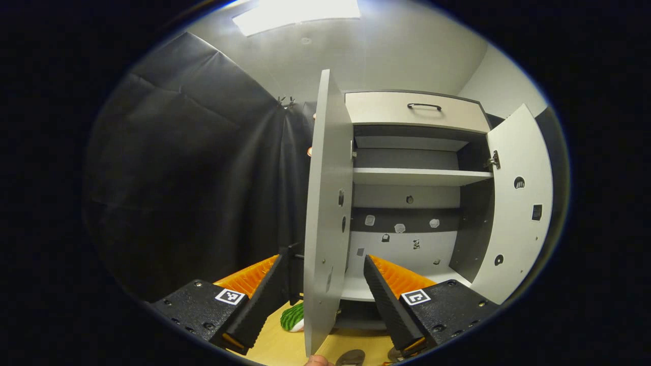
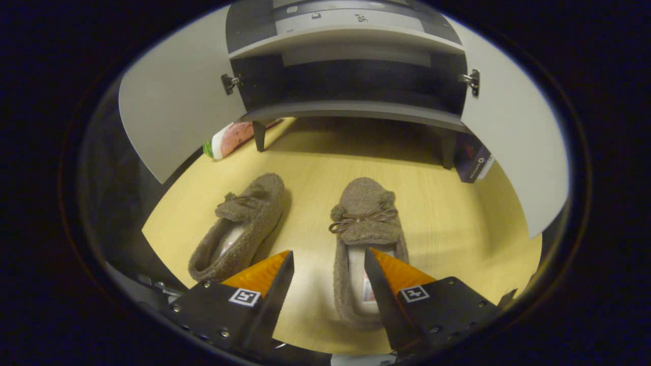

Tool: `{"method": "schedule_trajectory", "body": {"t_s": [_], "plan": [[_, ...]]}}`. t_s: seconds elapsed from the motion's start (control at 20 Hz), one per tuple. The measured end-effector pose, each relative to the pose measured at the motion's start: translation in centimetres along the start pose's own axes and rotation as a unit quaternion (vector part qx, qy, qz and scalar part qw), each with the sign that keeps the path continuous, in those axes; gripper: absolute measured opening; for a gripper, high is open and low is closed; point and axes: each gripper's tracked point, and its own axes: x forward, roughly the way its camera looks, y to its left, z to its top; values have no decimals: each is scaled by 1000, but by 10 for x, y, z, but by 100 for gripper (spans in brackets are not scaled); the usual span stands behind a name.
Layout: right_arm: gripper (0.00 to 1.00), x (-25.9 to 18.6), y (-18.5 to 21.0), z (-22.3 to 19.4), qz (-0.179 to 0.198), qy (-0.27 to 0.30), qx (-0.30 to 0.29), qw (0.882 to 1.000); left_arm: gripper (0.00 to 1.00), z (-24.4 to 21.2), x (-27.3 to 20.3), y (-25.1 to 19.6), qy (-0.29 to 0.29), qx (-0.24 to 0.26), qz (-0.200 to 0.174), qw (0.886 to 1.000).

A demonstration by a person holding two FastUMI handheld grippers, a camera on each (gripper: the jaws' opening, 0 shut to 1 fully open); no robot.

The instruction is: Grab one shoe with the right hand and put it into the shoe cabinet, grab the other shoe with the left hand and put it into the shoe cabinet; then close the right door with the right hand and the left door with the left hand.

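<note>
Fuzzy brown fleece, so these two slippers should be light and squishy, not slippery at all. I count two shoes on the yellow wood floor (image 2: 432,203) in front of the shoe cabinet (image 2: 351,109): the right shoe (image 2: 363,223) at about 6 o'clock in the right gripper view, the left shoe (image 2: 244,223) at 8 o'clock. I'd pinch the side wall by the heel opening, since the sole likely flexes. The right gripper (image 2: 328,277) hangs wide open over the right shoe's heel, gripping nothing. The left gripper (image 1: 325,284) is open too, straddling the edge of the left door (image 1: 325,203). Two doors, both open; the right door (image 1: 519,203) sits at 3 o'clock.
</note>
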Motion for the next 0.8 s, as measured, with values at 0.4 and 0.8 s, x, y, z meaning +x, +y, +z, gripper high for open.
{"method": "schedule_trajectory", "body": {"t_s": [0.4, 0.8], "plan": [[76, 53, 2, 2, -14, 32, -18, 999, 96, -4, -17, 37, 10, 22, 63, 998], [1, 55, -15, 17, -42, 28, -9, 999, 96, -13, -23, 49, 23, 19, 77, 997]]}}
